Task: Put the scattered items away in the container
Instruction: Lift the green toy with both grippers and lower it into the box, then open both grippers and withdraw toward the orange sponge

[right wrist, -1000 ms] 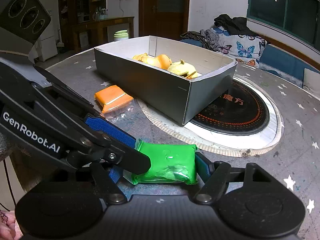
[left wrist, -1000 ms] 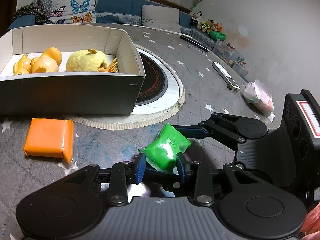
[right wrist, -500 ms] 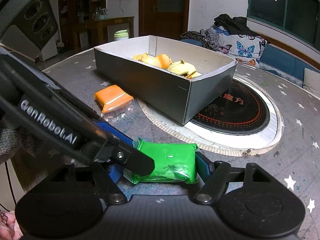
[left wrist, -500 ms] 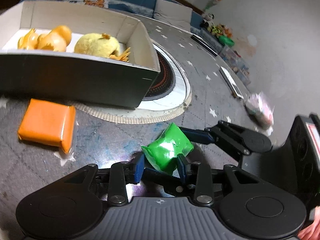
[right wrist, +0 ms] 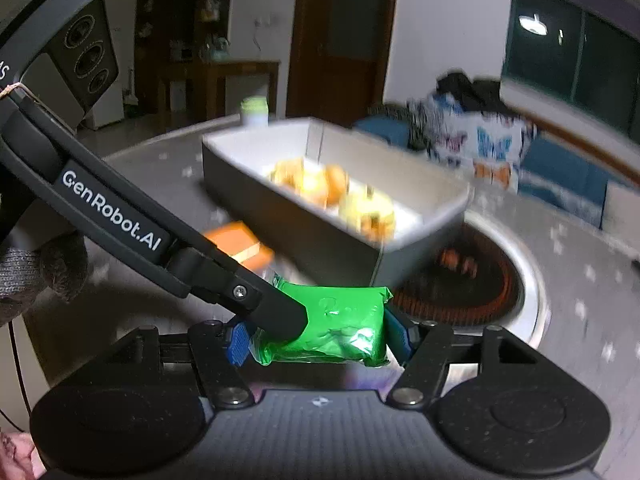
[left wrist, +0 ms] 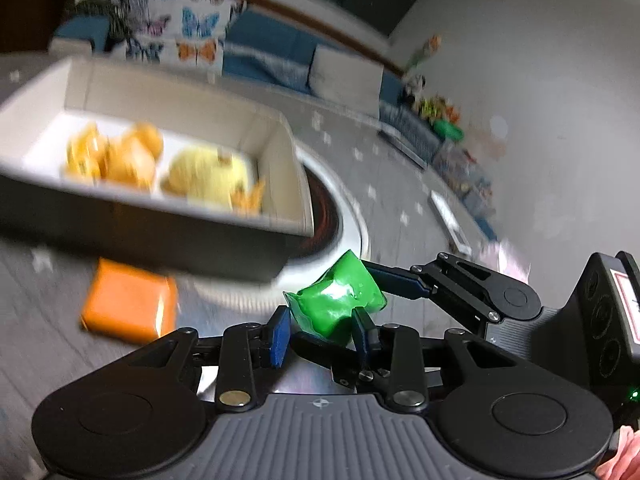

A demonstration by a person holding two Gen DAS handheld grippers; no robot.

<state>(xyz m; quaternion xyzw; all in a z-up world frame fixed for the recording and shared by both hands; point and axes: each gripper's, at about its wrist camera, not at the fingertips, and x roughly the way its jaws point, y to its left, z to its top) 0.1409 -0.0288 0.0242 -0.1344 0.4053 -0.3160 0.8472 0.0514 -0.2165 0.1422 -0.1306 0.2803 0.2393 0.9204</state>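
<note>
Item: green plastic-wrapped soft packet [right wrist: 332,330], pinched crosswise between my right gripper [right wrist: 318,338] and my left gripper [left wrist: 320,330], above the table. Step: carrying. Next: over the grey cardboard box [right wrist: 304,236], release.

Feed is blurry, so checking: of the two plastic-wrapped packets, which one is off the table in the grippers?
The green plastic-wrapped packet, clamped by both the right gripper and the left gripper. The orange plastic-wrapped packet lies ungripped on the table beside the box.
</note>
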